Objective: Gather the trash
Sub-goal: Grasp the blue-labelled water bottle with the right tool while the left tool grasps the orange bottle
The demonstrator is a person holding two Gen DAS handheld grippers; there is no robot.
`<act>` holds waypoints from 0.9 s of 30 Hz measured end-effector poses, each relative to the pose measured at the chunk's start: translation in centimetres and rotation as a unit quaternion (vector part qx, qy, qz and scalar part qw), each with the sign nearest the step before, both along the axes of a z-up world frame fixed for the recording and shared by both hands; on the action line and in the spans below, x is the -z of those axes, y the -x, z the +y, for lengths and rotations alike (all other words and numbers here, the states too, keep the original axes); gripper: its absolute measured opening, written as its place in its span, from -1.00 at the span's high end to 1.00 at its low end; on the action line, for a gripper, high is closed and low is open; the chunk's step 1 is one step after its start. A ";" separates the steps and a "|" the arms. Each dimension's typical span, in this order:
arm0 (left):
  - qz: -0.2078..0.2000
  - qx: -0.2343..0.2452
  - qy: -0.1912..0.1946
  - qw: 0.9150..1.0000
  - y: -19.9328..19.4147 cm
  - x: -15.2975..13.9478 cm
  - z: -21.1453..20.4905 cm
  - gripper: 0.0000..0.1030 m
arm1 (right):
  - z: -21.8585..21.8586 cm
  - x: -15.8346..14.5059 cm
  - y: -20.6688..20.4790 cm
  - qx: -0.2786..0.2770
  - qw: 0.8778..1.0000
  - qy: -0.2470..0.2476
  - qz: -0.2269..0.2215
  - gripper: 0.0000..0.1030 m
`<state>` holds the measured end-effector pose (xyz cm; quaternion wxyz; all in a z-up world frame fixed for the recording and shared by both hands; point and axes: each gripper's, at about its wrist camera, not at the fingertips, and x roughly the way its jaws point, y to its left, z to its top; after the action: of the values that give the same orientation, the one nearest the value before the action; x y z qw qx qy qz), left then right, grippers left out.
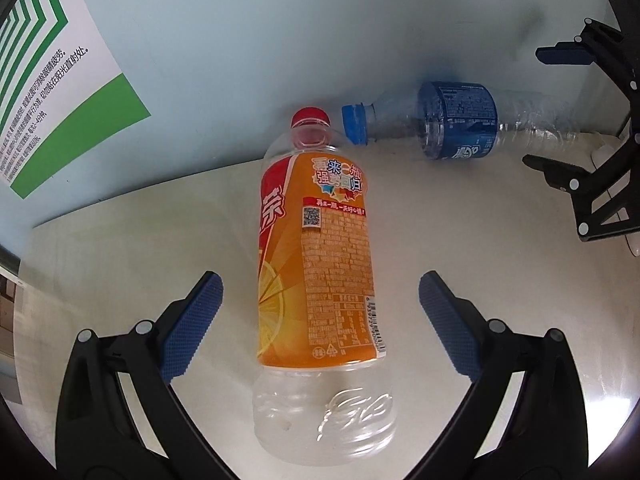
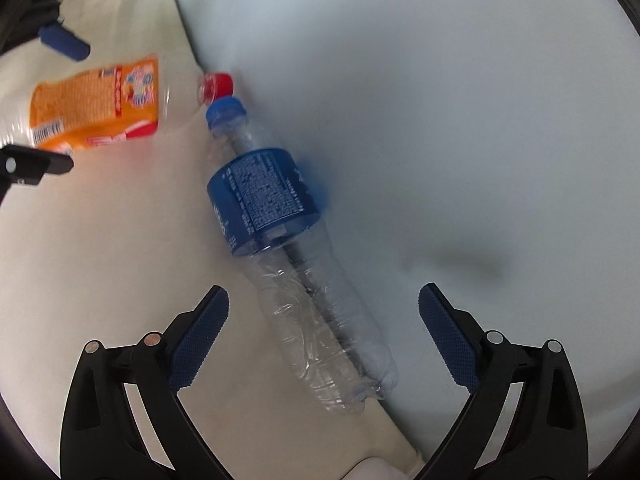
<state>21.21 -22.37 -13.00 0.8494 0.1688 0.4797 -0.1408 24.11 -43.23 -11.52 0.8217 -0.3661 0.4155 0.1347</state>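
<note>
Two empty plastic bottles lying on a pale tabletop against a light blue wall. Nearer the left gripper, an orange-labelled bottle with a red cap, flat on its side, cap toward the wall, clear base toward the camera. Jaws of that gripper spread wide, one blue-padded finger on each side of the bottle's lower body, neither pad touching it. Just beside the red cap, the blue cap of a clear bottle with a blue label, lying along the foot of the wall, crumpled at its far end. From the right wrist view, the same clear bottle stretched diagonally along the seam between table and wall, blue cap farthest away, dented base nearest, resting between the fingers of the right gripper. Jaws of this gripper likewise wide apart, closing on nothing, with open space between each pad and the plastic. Right gripper also visible at the edge of the left view, hanging beside the clear bottle's base end. On the wall at upper left, a white poster with green bands and small printed text. Orange bottle blurred at the upper left of the right view, the two caps almost meeting; contact between them impossible to judge.
</note>
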 end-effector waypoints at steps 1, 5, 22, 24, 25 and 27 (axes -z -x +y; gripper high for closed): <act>0.002 -0.001 0.002 1.000 -0.1 0.1 0.1 -0.87 | 0.2 0.3 -0.1 -0.005 1.000 0.005 0.001 -0.84; 0.001 -0.006 0.011 1.000 -0.4 0.7 0.3 -0.86 | 0.6 1.6 0.0 -0.020 1.000 0.019 0.013 -0.84; 0.013 0.017 0.000 1.000 0.1 1.7 1.4 -0.05 | -1.0 3.1 -3.4 0.030 0.996 -0.055 0.059 -0.79; 0.014 0.017 0.001 1.000 0.6 1.7 1.9 -0.05 | -1.7 3.3 -4.2 0.034 0.995 -0.067 0.067 -0.70; 0.016 0.015 0.002 1.000 0.7 1.7 2.3 -0.05 | -1.9 3.2 -4.3 0.034 0.994 -0.077 0.076 -0.52; 0.021 0.010 0.006 1.000 -0.6 1.8 2.6 -0.05 | -2.1 3.1 -4.1 0.030 0.991 -0.092 0.094 -0.35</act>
<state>21.81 -19.79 -14.79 0.8388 0.1658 0.4946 -0.1559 28.24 -45.32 -14.59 0.8130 -0.2623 0.4872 0.1813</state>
